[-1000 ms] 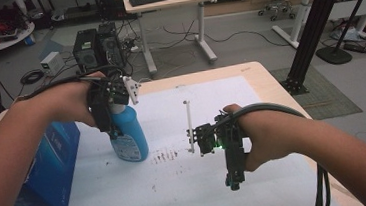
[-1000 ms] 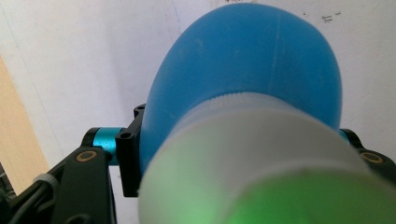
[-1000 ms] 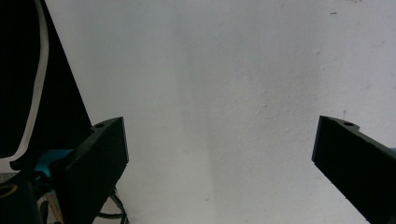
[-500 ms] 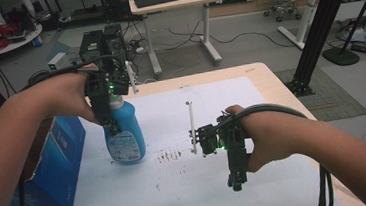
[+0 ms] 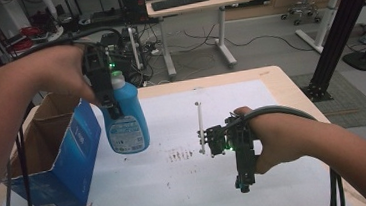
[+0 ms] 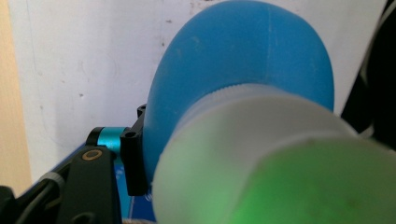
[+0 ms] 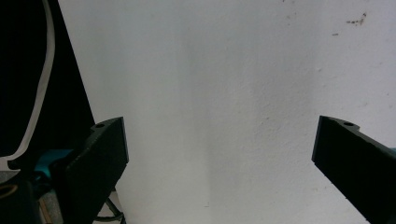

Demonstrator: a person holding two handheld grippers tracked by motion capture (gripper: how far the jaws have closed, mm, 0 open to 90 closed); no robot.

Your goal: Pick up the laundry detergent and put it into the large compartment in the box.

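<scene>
Plastic and rigid, the blue bottle hangs in the air above the desk, just beside the open blue cardboard box. The left hand-held gripper pinches it high up, near the white cap; that narrow part seems the surest hold, since the smooth, rounded body could slip, and if full it would likely swing. Its label is too small to read. The right hand-held gripper rests low over the white desk cover, jaws spread wide and empty.
</scene>
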